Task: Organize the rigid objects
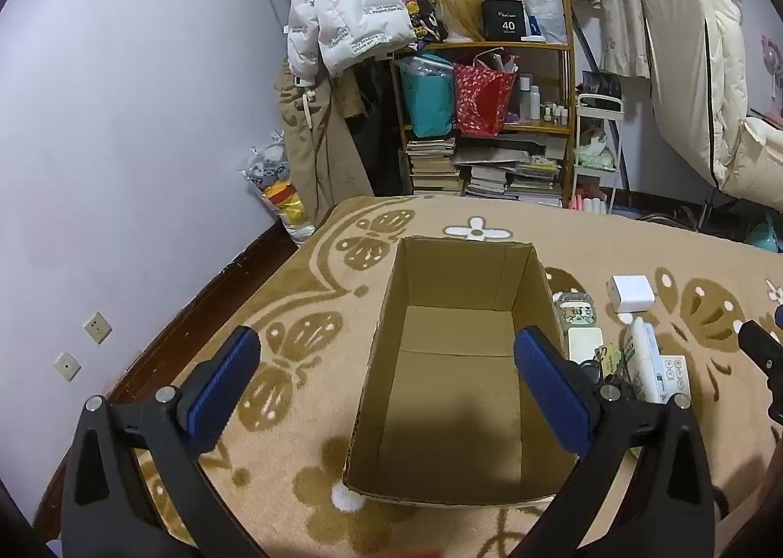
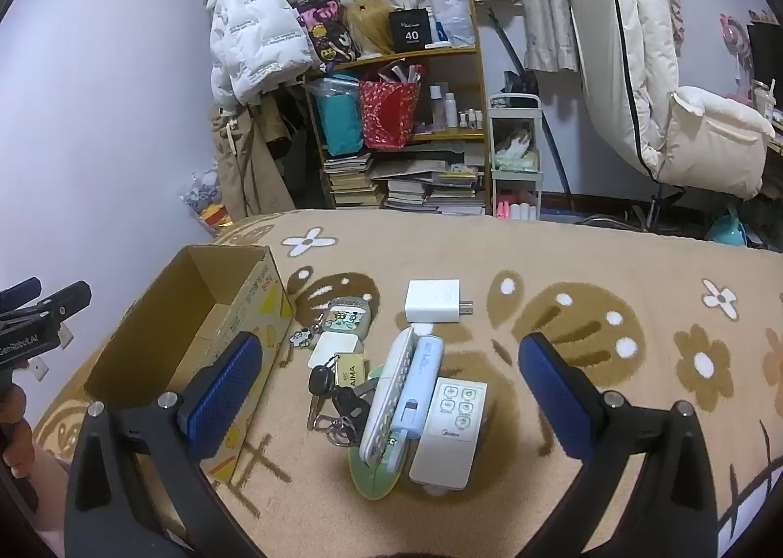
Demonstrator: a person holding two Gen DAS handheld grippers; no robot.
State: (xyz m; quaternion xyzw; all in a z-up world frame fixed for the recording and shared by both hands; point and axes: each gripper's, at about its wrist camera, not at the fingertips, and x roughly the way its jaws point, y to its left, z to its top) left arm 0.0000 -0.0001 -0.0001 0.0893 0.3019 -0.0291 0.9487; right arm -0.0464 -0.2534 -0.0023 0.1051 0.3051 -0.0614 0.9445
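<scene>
An open, empty cardboard box (image 1: 455, 362) (image 2: 191, 337) stands on the patterned blanket. My left gripper (image 1: 386, 391) hovers open above it, nothing between its blue pads. To the box's right lies a cluster: a white charger (image 2: 433, 301) (image 1: 631, 292), a cartoon case (image 2: 342, 317), a small white case (image 2: 335, 347), car keys (image 2: 337, 399), a white remote (image 2: 386, 404), a pale blue device (image 2: 418, 386) and a white controller (image 2: 450, 430). My right gripper (image 2: 391, 391) hangs open over this cluster, empty.
The blanket (image 2: 611, 274) covers a bed that ends at a lilac wall on the left. Beyond it stand a wooden shelf (image 2: 406, 127) with bags and books, a hanging white jacket (image 2: 249, 34) and a folded cream chair (image 2: 675, 117). A hand (image 2: 14, 430) holds the left tool.
</scene>
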